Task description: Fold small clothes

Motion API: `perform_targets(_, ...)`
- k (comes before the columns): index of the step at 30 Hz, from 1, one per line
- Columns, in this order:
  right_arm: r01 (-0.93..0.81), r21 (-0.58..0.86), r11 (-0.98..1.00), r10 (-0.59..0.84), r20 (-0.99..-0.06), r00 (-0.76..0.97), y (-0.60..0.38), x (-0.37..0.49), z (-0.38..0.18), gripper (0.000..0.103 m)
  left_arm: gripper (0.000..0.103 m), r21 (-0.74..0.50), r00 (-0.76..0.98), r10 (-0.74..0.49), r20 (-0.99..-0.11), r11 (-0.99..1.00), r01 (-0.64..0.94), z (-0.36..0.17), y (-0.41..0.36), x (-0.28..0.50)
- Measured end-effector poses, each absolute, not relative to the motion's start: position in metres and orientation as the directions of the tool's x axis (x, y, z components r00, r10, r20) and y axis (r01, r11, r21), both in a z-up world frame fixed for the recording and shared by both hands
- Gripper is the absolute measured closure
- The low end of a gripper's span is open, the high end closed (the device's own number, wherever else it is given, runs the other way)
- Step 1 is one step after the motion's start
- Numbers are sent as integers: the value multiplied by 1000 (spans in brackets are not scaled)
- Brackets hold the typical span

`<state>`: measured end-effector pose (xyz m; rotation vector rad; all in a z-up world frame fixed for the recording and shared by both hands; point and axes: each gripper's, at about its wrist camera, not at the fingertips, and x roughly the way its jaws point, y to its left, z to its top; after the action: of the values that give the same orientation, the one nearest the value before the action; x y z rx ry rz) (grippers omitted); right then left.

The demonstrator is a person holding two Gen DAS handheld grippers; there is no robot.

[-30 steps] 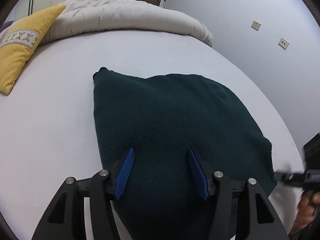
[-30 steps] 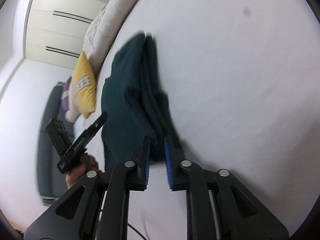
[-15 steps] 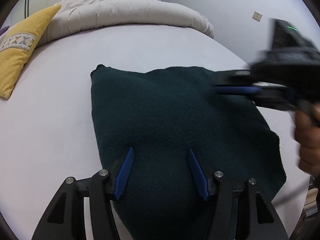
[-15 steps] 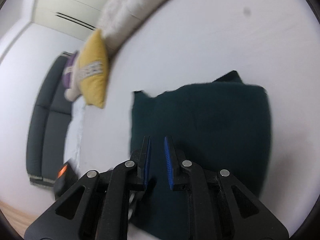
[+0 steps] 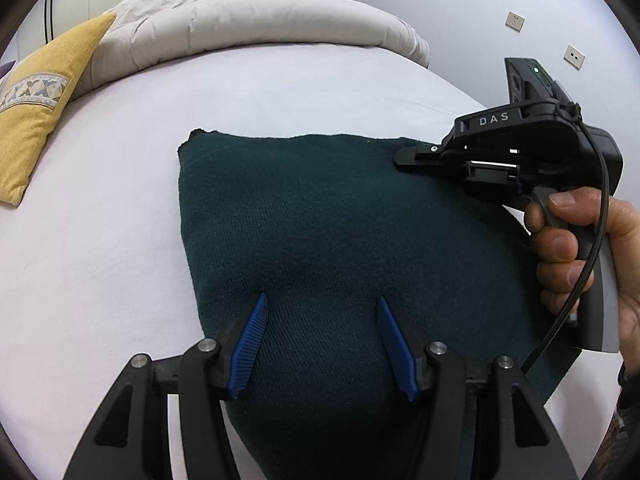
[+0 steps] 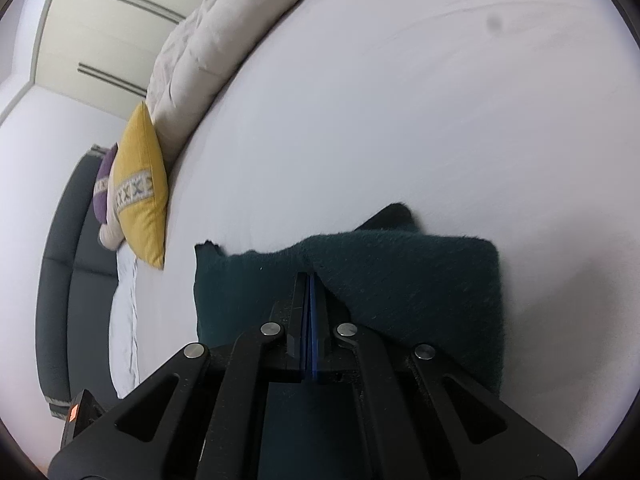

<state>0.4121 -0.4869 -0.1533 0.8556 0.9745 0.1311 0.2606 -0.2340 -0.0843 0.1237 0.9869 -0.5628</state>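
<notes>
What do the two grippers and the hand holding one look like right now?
Both are matte black frames with silver rivets and ribbed blue pads. The left gripper shows only this. The right gripper has white "DAS" lettering, a small green light, a grey handle and a thin black cable. The right hand on it is bare, with a dark cuff at the wrist.

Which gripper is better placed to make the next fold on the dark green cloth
Probably the right gripper: its jaws are shut at the far edge of the dark green knitted cloth, seemingly pinching it. The left gripper hovers open over the cloth's near middle.
</notes>
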Motion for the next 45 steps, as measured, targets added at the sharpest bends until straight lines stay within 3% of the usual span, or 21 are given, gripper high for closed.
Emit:
perform_targets(5,281,738,613,464,-624,628,-502,397,-157,103,42,-147,422,-394,-816,850,506,-85,-233,261)
perform_targets(8,342,718,606,401,-647,649,-517,380,-150,99,42,-148,422,-393,-817,850,505,-86,-231,264)
perform_targets(11,304,710,635,385,-632,673,-516,354,-126,96,42,-147,423,-392,-817,851,504,-86,-230,262)
perform_targets(14,199,741,641,467,-582,666,-499,328,-111,96,42,-140,427,-385,-819,854,502,-85,-232,262)
perform_targets(19,203,677,708,474,-668,574,-477,295,-136,98,42,-120,430,-367,-825,857,501,-85,-233,259)
perform_targets(24,195,805,560,522,-525,672,-510,241,-165,103,42,-100,438,-352,-827,859,502,-85,-234,256)
perform_targets(27,206,776,596,489,-554,673,-507,217,-154,103,42,-90,445,-344,-827,862,499,-86,-238,258)
perform_targets(28,193,774,602,483,-546,685,-503,208,-142,95,42,-88,447,-342,-827,863,497,-86,-239,258)
perform_targets(31,115,780,615,498,-497,711,-487,197,-115,95,42,-74,456,-331,-826,866,495,-84,-241,256)
perform_targets(34,74,752,655,532,-529,661,-463,202,-113,94,42,-76,455,-332,-827,866,494,-84,-243,254)
perform_targets(37,120,661,741,500,-661,559,-447,211,-140,91,42,-74,455,-331,-827,866,495,-83,-244,251)
perform_targets(42,125,756,642,544,-565,620,-464,183,-161,92,42,-75,457,-339,-822,860,504,-83,-241,252)
perform_targets(45,147,742,654,525,-585,619,-471,165,-153,92,42,-99,451,-360,-817,857,506,-80,-237,250)
